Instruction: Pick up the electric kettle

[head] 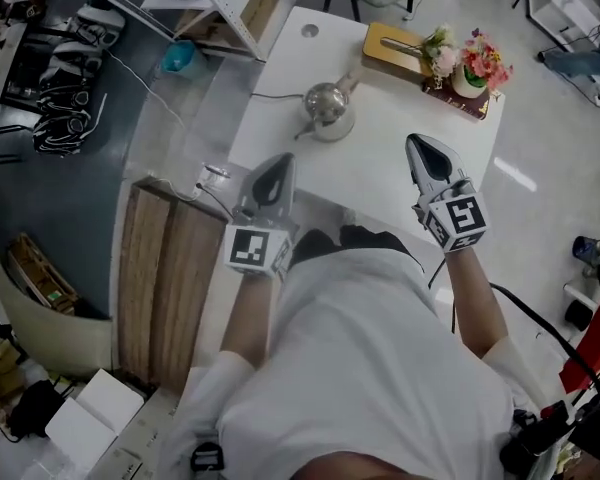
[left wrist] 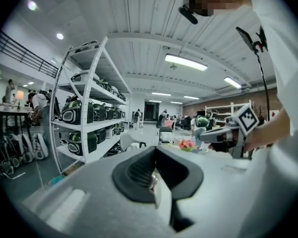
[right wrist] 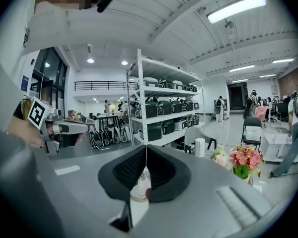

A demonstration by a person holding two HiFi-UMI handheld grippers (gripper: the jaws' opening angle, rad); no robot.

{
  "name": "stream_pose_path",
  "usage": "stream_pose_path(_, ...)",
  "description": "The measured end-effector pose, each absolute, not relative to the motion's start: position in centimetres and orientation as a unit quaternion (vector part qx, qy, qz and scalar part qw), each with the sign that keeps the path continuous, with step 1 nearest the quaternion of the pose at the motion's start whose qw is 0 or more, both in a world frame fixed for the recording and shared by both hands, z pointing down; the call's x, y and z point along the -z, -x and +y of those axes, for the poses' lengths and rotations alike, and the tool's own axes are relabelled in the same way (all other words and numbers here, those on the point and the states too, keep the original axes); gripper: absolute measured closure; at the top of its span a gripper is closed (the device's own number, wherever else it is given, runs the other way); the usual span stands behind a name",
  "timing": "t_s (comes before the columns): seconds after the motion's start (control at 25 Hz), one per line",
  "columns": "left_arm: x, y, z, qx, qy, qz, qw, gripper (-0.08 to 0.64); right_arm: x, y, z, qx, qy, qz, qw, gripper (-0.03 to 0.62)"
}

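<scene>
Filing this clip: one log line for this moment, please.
phase: pre-grasp | left gripper: shut, empty | right gripper: shut, empty | electric kettle: on table, untouched

The round shiny metal electric kettle (head: 328, 108) stands on the white rectangular table (head: 380, 183), toward its far left. Behind it, to the right, lie a flat yellow wooden board (head: 390, 50) and a pot of pink flowers (head: 477, 65). The left gripper (head: 278, 166) and the right gripper (head: 420, 148) flank the near side, with the kettle ahead between them

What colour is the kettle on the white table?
Shiny silver metal. The kettle shows best in the head view.
</scene>
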State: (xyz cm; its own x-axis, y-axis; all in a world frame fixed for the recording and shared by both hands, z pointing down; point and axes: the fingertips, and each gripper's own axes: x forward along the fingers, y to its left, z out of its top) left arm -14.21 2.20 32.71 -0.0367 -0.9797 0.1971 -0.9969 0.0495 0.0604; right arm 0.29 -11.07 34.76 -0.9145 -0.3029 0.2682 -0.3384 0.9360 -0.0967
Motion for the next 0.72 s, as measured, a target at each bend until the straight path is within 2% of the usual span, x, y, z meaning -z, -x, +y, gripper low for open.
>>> stream_pose_path(0.72, -35.8, 18.1, -0.7, -0.056, -0.658, -0.743, 0.108, 0.558, -43.9, 6.9, -18.3, -0.023, -0.108, -0.973, 0.205, 0.541)
